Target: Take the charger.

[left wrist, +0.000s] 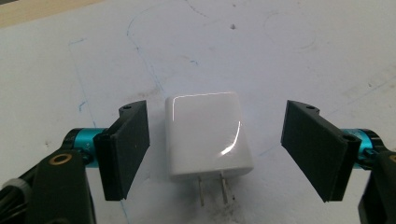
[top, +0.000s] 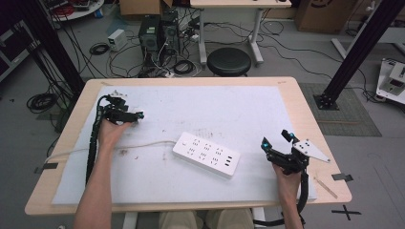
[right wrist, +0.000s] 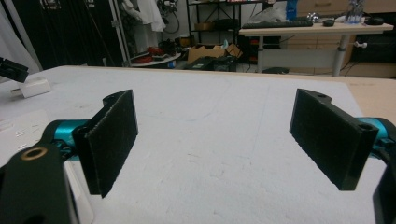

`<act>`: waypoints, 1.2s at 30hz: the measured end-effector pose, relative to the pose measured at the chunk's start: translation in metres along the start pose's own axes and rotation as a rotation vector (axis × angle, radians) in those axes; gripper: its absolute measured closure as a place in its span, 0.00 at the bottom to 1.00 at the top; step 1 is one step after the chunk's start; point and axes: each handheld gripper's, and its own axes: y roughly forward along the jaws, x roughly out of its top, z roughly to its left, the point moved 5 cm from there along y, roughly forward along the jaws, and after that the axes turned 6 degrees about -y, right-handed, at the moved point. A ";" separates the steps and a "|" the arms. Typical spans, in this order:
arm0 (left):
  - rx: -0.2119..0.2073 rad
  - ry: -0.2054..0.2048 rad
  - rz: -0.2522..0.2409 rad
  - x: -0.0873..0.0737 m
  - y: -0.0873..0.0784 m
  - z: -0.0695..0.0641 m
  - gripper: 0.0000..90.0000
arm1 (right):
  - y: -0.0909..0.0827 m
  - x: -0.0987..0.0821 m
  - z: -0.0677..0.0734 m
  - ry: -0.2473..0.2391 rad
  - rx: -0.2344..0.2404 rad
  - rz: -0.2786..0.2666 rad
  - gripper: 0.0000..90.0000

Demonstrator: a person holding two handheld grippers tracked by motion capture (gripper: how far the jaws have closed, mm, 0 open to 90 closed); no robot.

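Note:
A white plug-in charger [left wrist: 208, 135] lies flat on the white mat [left wrist: 233, 51], its two metal prongs pointing back toward the camera. My left gripper [left wrist: 218, 121] is open around it, one black jaw on each side with a gap to the charger. From above, that left gripper [top: 131, 109] sits at the mat's far left. A white power strip [top: 205, 153] lies mid-table, and its cord [top: 143, 144] runs off to the left. My right gripper [top: 276, 138] rests at the right of the mat, open [right wrist: 212, 121], with nothing between its jaws.
The wooden table [top: 305, 109] has bare edges around the mat. A black stool [top: 229, 61] stands beyond the far edge. Cables and computer boxes [top: 155, 33] crowd the floor behind. A black frame post [top: 356, 52] rises at the right.

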 end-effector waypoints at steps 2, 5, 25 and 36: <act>-0.002 -0.007 -0.003 -0.001 0.003 0.001 0.26 | 0.000 0.000 0.000 0.000 -0.001 0.002 0.17; -0.002 -0.004 0.011 -0.003 0.006 0.002 0.26 | 0.001 0.000 0.000 -0.006 -0.001 0.003 0.17; 0.019 0.007 0.054 -0.012 0.022 0.003 0.41 | 0.000 -0.001 -0.001 0.000 -0.004 0.005 0.17; 0.029 0.019 0.068 -0.013 0.023 0.004 0.47 | 0.000 -0.001 -0.001 0.008 -0.004 0.007 0.17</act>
